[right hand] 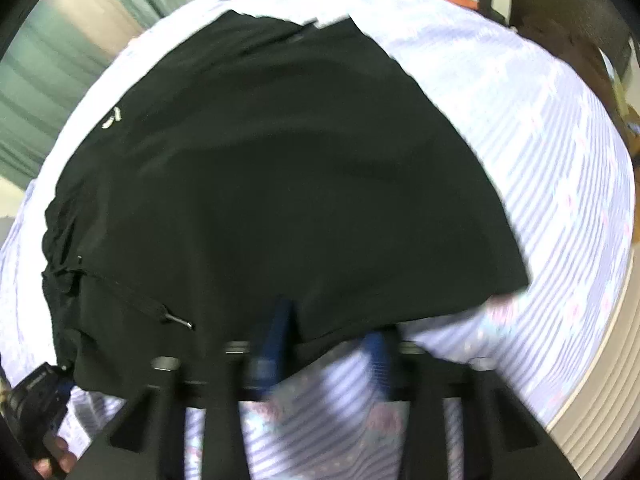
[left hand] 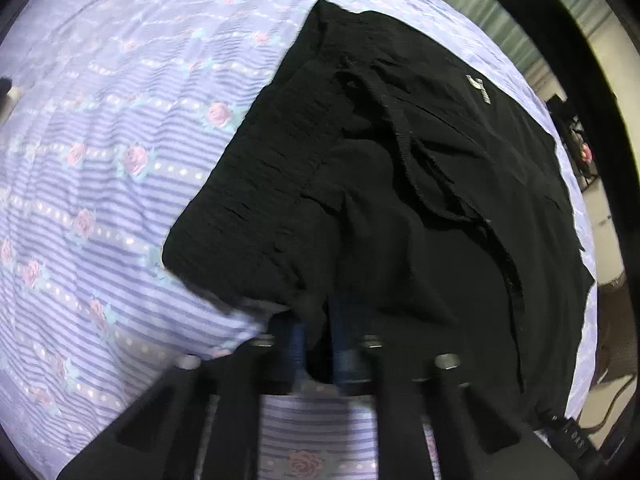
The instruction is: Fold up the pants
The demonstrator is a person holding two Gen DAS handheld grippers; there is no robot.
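Left wrist view: the left gripper [left hand: 318, 344] pinches the near waistband corner of the black fabric pants [left hand: 400, 200], which lie on the lilac striped floral bedsheet [left hand: 100, 160].

Right wrist view: the right gripper [right hand: 326, 338] has its fingers spread, the pants [right hand: 288, 184] hem edge between them; whether it grips cannot be told.

Judged step: the fold's start. Next, lift both edges together.

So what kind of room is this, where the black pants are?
Probably a bedroom. The black pants lie on a bed with a purple flowered sheet, and green curtains hang behind it.
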